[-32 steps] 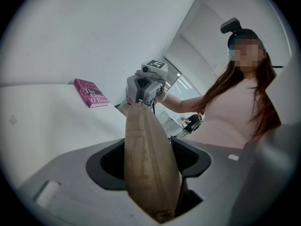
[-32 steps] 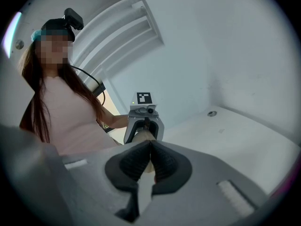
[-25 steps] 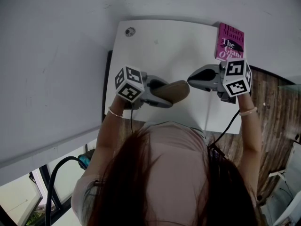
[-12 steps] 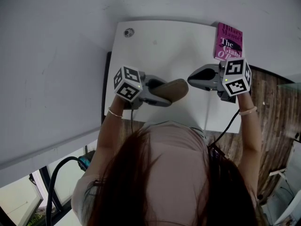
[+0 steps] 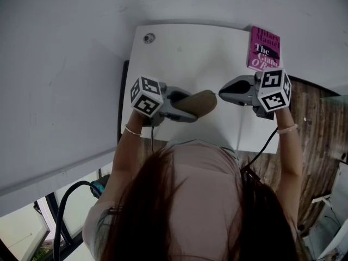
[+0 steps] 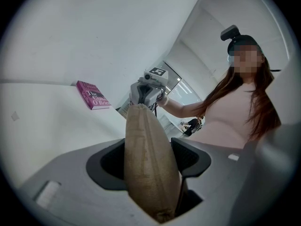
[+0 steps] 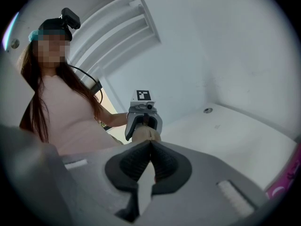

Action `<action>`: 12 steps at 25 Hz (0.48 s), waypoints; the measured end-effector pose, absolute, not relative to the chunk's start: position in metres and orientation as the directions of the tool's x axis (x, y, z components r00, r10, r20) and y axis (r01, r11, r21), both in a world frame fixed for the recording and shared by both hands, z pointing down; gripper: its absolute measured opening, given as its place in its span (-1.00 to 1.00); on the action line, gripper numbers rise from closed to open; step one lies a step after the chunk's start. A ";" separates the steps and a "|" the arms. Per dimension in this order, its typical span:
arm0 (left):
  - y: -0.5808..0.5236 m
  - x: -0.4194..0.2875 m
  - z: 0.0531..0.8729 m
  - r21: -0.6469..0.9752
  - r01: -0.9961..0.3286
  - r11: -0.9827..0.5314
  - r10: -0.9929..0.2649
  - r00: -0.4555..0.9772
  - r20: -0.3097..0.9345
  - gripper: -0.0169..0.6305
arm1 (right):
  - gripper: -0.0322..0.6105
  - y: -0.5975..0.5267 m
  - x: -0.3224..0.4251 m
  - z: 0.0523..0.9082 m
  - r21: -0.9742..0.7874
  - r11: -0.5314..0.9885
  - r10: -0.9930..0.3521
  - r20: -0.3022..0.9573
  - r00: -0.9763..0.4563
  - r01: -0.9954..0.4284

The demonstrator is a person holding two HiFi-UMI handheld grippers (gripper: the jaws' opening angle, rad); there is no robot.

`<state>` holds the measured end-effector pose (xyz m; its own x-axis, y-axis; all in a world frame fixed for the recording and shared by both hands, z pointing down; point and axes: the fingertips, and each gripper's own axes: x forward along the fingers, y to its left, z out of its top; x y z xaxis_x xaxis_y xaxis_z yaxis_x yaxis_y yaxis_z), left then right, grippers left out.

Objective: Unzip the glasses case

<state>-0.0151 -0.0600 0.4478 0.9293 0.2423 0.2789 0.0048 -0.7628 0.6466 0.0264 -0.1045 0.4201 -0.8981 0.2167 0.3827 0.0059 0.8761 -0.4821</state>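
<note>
Clamping the apparently light, soft-skinned glasses case by one end over the desk, the left tool leaves its free end for the right tool, jaws closed together nearby, to pinch the zipper pull.

Glasses case: tan, coarse woven cloth, with a stitched seam line down its length.
Left hand-held gripper: pale grey shell, black ribbed pads.
Right hand-held gripper: same grey, same black ridged pads.
Marker cubes: white faces with black square patterns.
Table: plain white, with a small grey disc at its 11 o'clock corner.
Book, 1 o'clock in the head view: magenta cover, white and black lettering.
Floor, 3 o'clock: brown wood, streaked grain.
Person's top: pale pink.
Hair: dark brown.
Wall: off-white, unpatterned.
</note>
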 end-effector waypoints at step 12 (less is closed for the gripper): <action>-0.062 -0.017 0.447 0.642 0.001 -0.767 0.227 0.936 0.269 -0.03 | -0.89 -0.105 0.027 0.422 -0.483 0.876 0.207 0.383 -0.900 -0.004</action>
<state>-0.0168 -0.0623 0.4474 0.9361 0.2266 0.2689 0.0013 -0.7669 0.6418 0.0266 -0.1047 0.4223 -0.9003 0.2071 0.3828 -0.0039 0.8756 -0.4830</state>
